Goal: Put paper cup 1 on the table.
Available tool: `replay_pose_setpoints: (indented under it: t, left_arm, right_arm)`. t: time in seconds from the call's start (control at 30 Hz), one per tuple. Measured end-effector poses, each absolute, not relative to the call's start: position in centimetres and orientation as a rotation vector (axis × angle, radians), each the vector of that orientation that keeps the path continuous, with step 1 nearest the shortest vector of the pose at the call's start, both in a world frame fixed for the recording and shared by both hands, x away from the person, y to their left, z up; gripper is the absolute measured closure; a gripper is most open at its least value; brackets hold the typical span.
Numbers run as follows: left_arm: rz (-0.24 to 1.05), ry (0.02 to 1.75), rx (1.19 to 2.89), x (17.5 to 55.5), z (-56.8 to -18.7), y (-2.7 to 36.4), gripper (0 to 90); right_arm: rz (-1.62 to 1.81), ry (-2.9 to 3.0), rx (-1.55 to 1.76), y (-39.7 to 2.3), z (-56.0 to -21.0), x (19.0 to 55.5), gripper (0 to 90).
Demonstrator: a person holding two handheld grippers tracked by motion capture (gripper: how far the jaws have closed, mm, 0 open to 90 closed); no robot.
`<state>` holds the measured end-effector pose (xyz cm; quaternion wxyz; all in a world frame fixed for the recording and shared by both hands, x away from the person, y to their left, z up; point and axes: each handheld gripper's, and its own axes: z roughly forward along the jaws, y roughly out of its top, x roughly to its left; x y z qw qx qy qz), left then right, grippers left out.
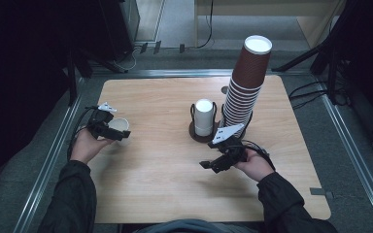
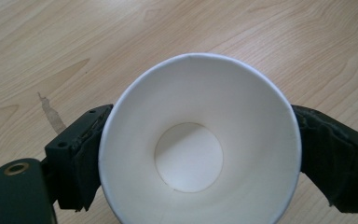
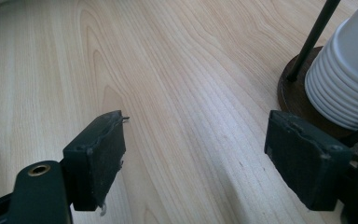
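Far left of the counter [image 1: 165, 194], the left hand-held gripper [image 1: 110, 130] has a white cup [image 1: 118, 125] sitting between its jaws, mouth up. In the left gripper view that cup [image 2: 199, 140] spans the whole gap, a pad close on either flank, but whether the pads are pressing on the wall or only flanking it I cannot tell, so call that grip uncertain. That is the first risk: if the squeeze is slack and the hand lifts or tilts, the light paper cup could slide out, or tip and roll toward the near left edge, which is not far off. Squeeze too hard instead and the thin rim goes oval and creases. Moving to the middle, a short stack of white cups [image 1: 204, 117] sits in a dark holder [image 1: 200, 134], upside down. Just in front of it hangs the right hand-held gripper [image 1: 207, 165], jaws spread wide with nothing between them, bare wood showing between the pads in the right gripper view, and the holder's base [image 3: 294, 91] close at its right. A careless swing from there could clip the thin rods or shove the holder. Further right stands the real hazard: a tall brown stack [image 1: 245, 82], leaning a little at the top; a bump to it, or a jolt to the counter, could topple the lot.
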<state>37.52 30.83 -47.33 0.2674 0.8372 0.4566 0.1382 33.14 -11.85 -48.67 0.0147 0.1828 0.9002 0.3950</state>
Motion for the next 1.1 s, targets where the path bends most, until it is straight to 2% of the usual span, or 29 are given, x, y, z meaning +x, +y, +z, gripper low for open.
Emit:
replay_pose_setpoints:
  t: [0.17,0.73,0.97,1.1]
  left_arm:
    - [0.348,1.240,2.229,37.4,-46.9,31.1,6.0]
    - [0.389,1.205,2.174,36.0,-42.9,30.7,6.0]
    - [0.306,1.191,2.154,35.6,-42.0,29.0,6.0]
    - [0.269,1.185,2.143,35.5,-41.7,28.3,6.0]
  right_arm:
    - [1.233,2.799,0.568,-11.9,-48.7,33.2,20.4]
    - [1.238,2.781,0.522,-12.1,-48.6,33.3,21.2]
    - [1.272,2.759,0.533,-12.3,-48.5,33.3,20.9]
    - [1.256,2.703,0.535,-12.5,-48.3,33.4,17.1]
